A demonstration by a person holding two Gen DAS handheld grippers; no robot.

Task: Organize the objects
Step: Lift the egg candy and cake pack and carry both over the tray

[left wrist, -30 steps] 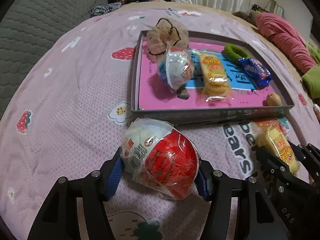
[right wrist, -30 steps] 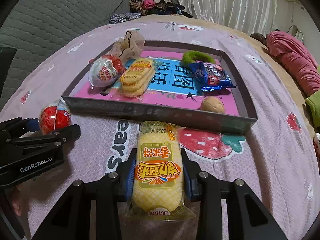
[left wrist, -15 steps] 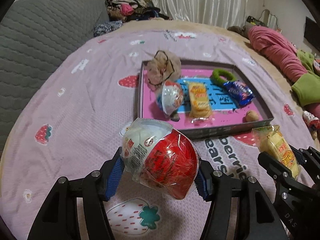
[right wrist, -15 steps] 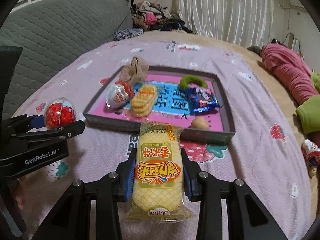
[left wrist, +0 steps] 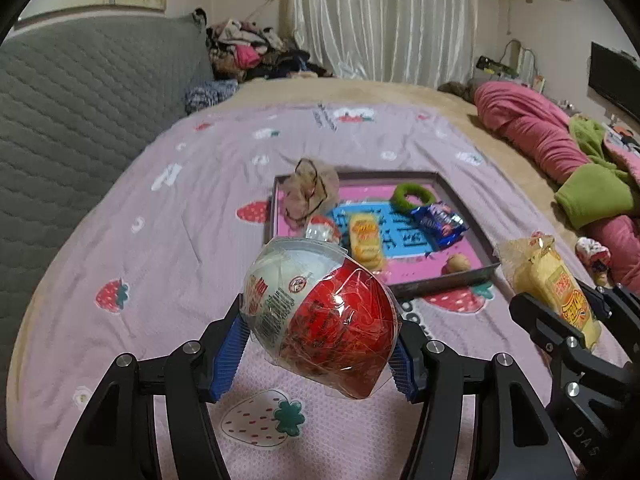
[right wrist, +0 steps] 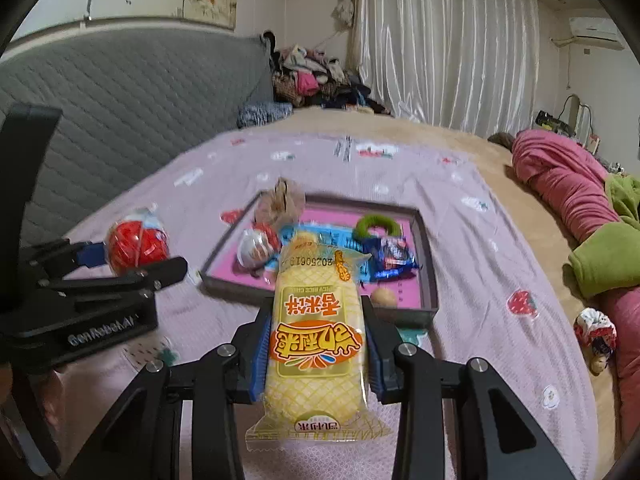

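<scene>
Pulling back and up from the tray: both grippers sitting higher and farther off than a second ago, so neither snack placed yet. Nearest, left gripper [left wrist: 320,344] pinching the red-and-white egg toy [left wrist: 320,316]; right gripper [right wrist: 316,344] clamping the yellow rice cracker pack [right wrist: 316,336]. Beyond, lying on the bedspread [left wrist: 180,200], the tray [right wrist: 426,248], well apart.

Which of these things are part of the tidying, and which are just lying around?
Part of the job:
- wrapped egg, in the left gripper
- yellow snack pack, in the right gripper
- tray with snacks

Just lying about:
- pink blanket
- clothes pile
- curtain
</scene>
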